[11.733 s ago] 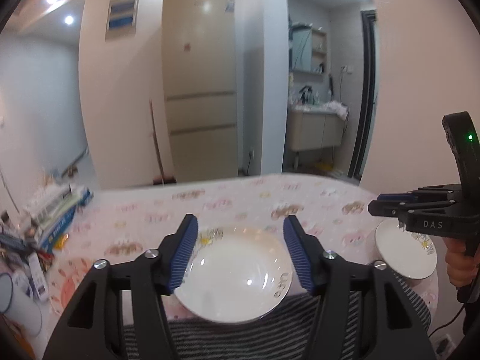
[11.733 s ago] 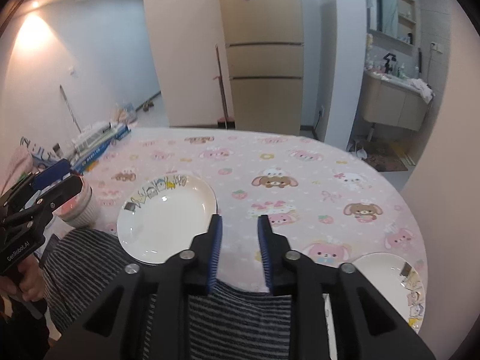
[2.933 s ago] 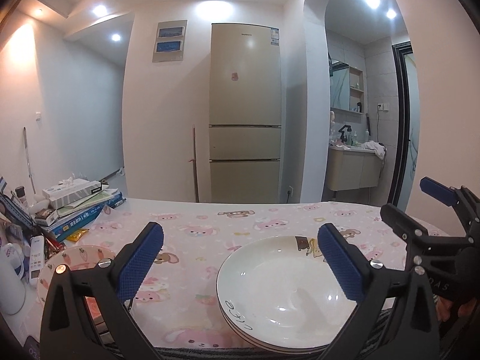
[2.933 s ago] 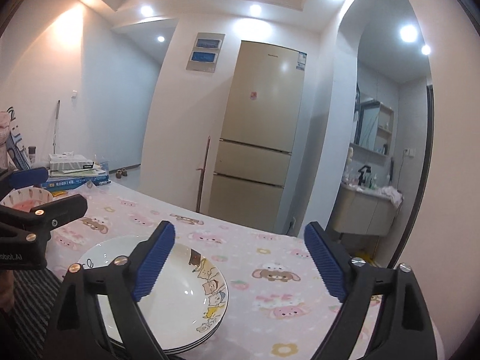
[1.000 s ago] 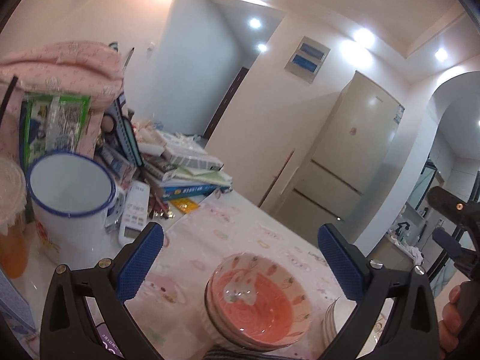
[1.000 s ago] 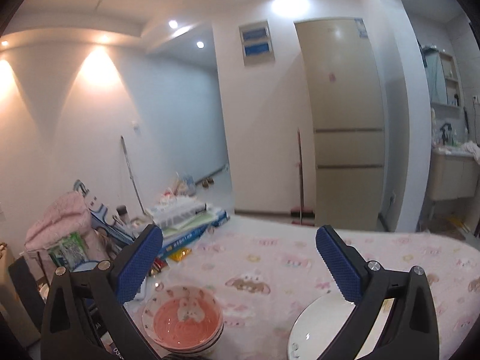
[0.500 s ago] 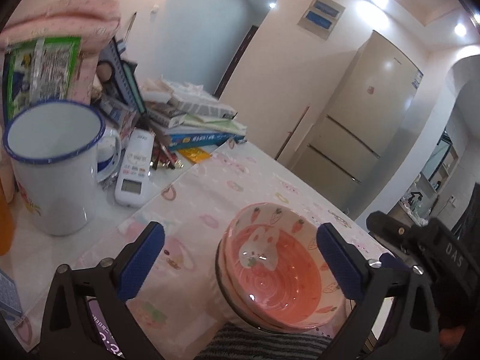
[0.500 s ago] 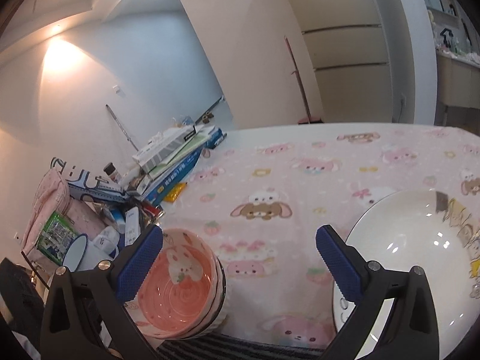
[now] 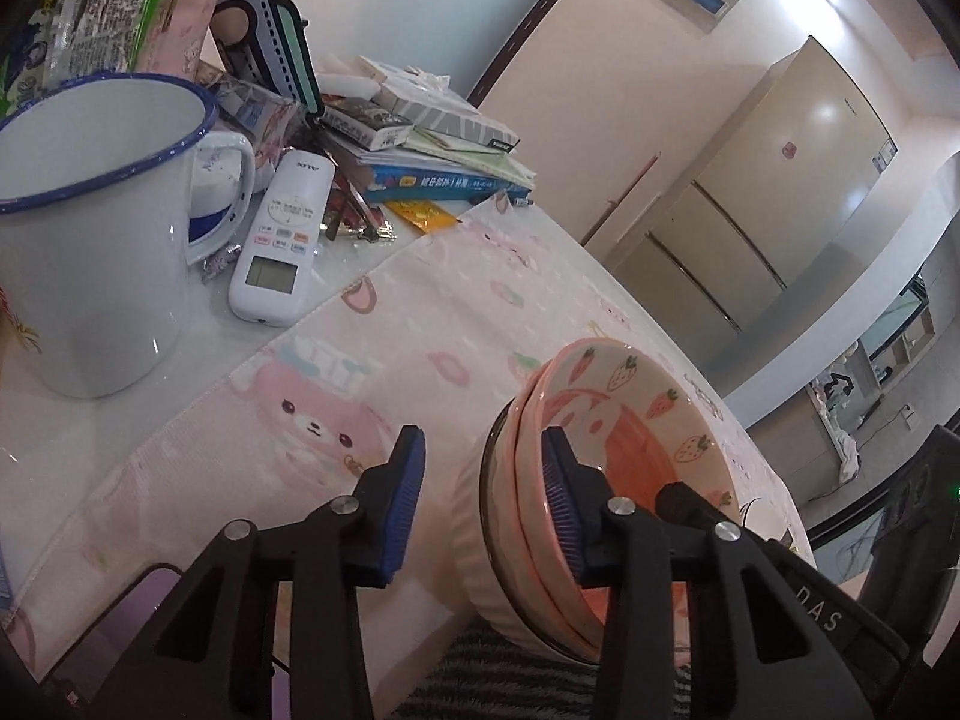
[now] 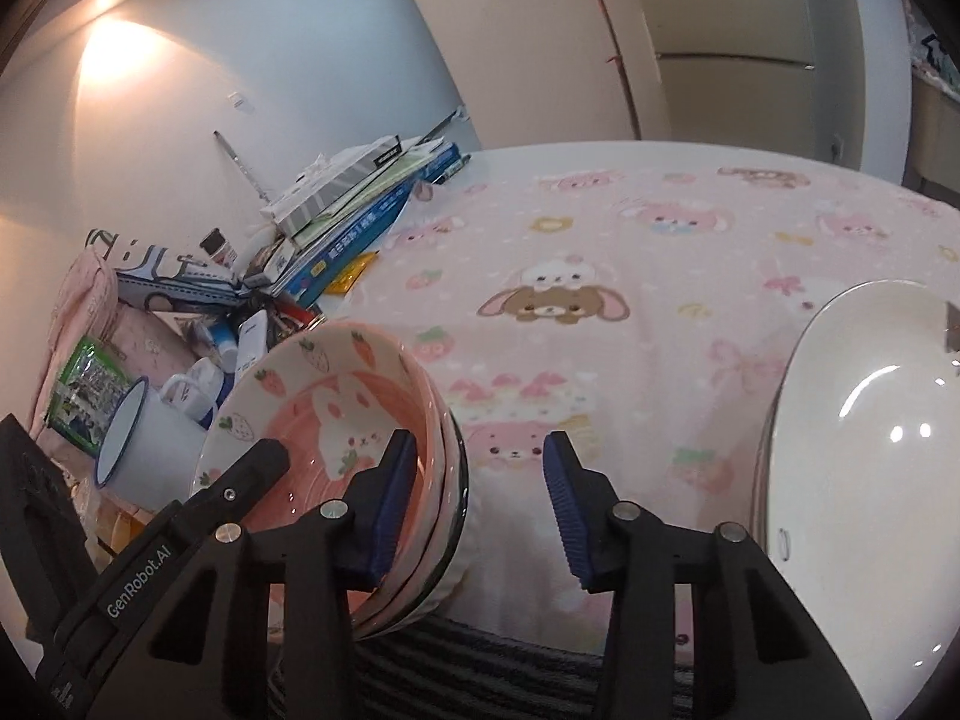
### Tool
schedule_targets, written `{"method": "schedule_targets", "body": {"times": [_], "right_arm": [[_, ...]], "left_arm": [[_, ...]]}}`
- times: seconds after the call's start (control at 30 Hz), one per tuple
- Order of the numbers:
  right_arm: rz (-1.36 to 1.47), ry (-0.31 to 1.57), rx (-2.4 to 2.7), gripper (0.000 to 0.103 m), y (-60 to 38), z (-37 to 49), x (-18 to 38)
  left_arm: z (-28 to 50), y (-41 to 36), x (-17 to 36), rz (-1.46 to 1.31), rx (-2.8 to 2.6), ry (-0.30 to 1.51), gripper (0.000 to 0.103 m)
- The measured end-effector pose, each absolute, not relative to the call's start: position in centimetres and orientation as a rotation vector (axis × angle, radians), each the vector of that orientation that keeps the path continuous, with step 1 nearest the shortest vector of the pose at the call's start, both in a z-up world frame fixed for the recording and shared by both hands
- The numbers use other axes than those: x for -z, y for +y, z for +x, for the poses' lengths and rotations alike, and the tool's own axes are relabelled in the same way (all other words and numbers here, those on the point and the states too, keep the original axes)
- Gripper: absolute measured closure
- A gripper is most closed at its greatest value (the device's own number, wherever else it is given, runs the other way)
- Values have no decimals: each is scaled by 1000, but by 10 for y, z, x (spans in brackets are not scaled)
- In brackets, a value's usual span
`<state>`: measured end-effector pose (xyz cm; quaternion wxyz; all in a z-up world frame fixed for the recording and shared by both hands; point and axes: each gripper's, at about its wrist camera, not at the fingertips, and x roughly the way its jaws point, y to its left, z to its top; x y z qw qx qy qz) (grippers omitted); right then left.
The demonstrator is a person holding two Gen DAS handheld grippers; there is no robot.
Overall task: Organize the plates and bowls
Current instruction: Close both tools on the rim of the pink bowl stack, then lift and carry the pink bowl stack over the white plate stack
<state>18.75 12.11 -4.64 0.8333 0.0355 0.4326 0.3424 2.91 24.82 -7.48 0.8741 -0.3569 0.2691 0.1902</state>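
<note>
Both grippers have closed in on the stack of pink bowls (image 9: 606, 480) at the near edge of the table (image 10: 660, 252), left of the stacked white plates (image 10: 864, 420); half a second ago both were spread wide and clear of it. Left gripper (image 9: 483, 504): jaws narrowed, straddling the stack's left rim, one finger inside the top bowl; contact not certain. Right gripper (image 10: 474, 507): same on the right rim, gap visible, not clamped. Judgement: a two-handed lift of the bowl stack is being set up; plates look done.

Glossy glazed ceramic bowls (image 9: 606, 468) and plates (image 10: 864, 456) sit on soft matt tablecloth (image 10: 630, 276), beside a shiny enamel mug (image 9: 90, 228).
</note>
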Motion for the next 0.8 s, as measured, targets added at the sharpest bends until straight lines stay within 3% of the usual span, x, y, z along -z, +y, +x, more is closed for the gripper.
{"method": "schedule_targets", "body": {"times": [0.23, 0.3, 0.47, 0.67, 0.8], "right_arm": [[82, 961, -768, 69, 125, 187, 48], [102, 991, -800, 72, 125, 189, 51], [54, 979, -810, 72, 133, 186, 57], [123, 1019, -840, 72, 130, 192, 62], [152, 1045, -880, 72, 128, 199, 65]], "left_arm": [[33, 245, 76, -744, -356, 580, 69], [39, 245, 79, -751, -328, 607, 64], [43, 244, 82, -762, -309, 631, 61], [43, 243, 84, -770, -336, 645, 65], [48, 245, 88, -791, -290, 669, 58]]}}
